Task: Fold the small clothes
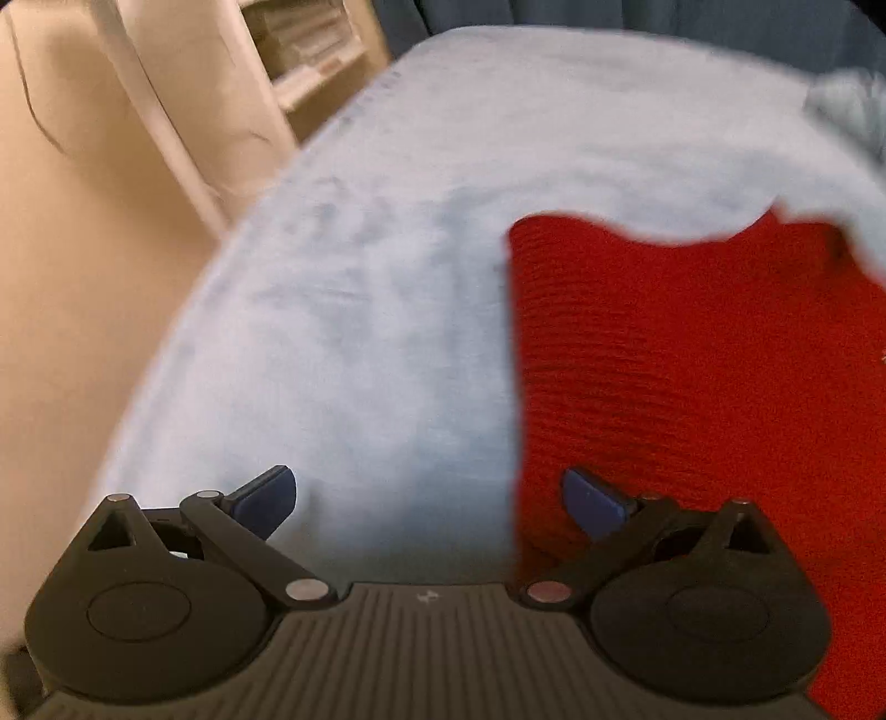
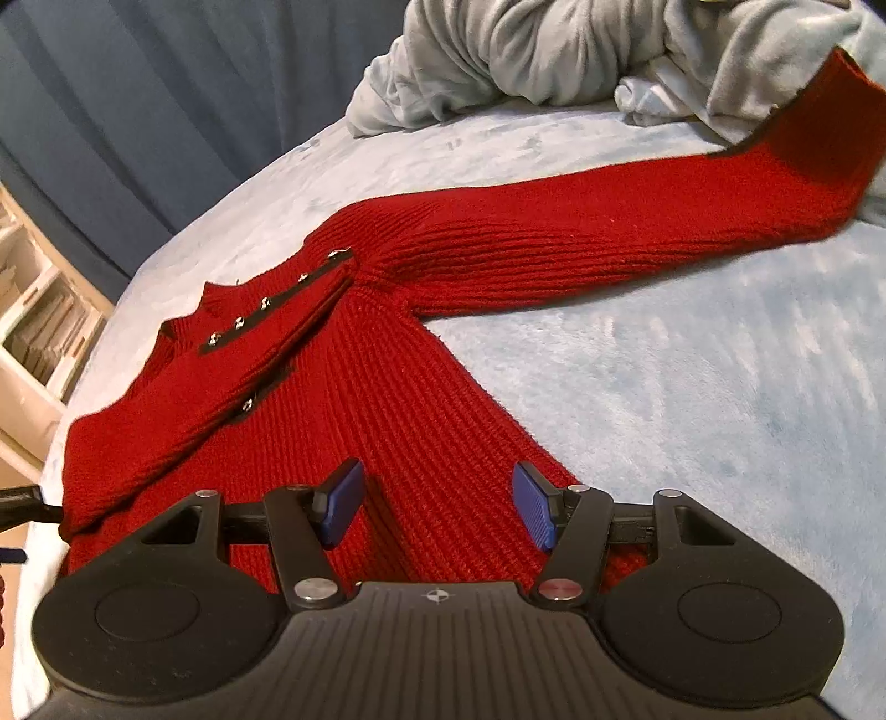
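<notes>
Pale blue blanket (image 2: 692, 387) as work surface — red sweater (image 2: 387, 387) spread flat, one sleeve already across the chest, other stretched out toward rumpled grey bedding (image 2: 526, 50), probably next. Left gripper (image 1: 429, 501) and right gripper (image 2: 437, 507) both spread wide, holding nothing.

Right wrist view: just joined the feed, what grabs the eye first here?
The bright red ribbed knit sweater lies flat on the pale blue fleece blanket, one long sleeve stretched out right, a row of silver buttons near the collar. A rumpled grey bedding heap sits behind.
</notes>
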Motion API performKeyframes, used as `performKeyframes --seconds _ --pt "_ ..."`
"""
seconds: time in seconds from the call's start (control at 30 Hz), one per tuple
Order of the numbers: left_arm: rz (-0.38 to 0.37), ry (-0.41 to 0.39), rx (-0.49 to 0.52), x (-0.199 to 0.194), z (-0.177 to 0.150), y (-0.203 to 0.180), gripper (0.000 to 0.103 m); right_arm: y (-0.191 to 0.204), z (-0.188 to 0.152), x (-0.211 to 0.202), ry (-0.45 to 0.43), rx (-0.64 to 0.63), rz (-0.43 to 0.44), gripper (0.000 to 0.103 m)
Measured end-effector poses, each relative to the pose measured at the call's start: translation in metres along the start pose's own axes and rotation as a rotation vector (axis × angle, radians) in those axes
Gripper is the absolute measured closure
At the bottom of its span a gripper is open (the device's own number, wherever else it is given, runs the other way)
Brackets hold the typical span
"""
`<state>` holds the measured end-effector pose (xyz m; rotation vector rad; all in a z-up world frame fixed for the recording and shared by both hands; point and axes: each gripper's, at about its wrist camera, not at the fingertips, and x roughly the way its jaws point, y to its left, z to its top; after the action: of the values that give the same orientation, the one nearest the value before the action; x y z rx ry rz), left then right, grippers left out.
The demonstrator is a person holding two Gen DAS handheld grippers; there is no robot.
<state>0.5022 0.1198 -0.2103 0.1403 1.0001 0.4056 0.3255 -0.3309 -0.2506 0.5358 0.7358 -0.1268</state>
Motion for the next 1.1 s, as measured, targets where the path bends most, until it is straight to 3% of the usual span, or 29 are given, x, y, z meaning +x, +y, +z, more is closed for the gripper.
performKeyframes --seconds 0.07,0.2,0.4,0.57,0.67,0.9,1.1 --pt "0.044 -0.010 0.008 0.006 0.001 0.001 0.000 0.001 0.000 0.000 -0.003 -0.014 -0.003 0.042" --pt "0.056 -0.037 0.056 0.000 0.003 0.004 0.000 -0.006 0.004 -0.003 -0.016 0.040 0.017 0.042" --pt "-0.049 -0.044 0.010 -0.051 -0.017 0.007 0.000 -0.029 0.018 -0.018 -0.109 0.215 -0.011 0.041" --pt "-0.140 -0.022 -0.042 -0.099 -0.059 0.000 0.000 -0.044 0.025 -0.025 -0.138 0.299 -0.042 0.041" --pt "-0.197 0.006 -0.014 -0.119 -0.087 -0.011 0.000 -0.050 0.029 -0.032 -0.167 0.320 -0.052 0.040" --pt "-0.213 0.044 0.009 -0.145 -0.107 -0.039 0.000 -0.085 0.041 -0.043 -0.215 0.446 -0.096 0.039" --pt "-0.215 -0.025 0.031 -0.180 -0.095 -0.042 0.000 -0.131 0.059 -0.048 -0.286 0.484 -0.183 0.039"
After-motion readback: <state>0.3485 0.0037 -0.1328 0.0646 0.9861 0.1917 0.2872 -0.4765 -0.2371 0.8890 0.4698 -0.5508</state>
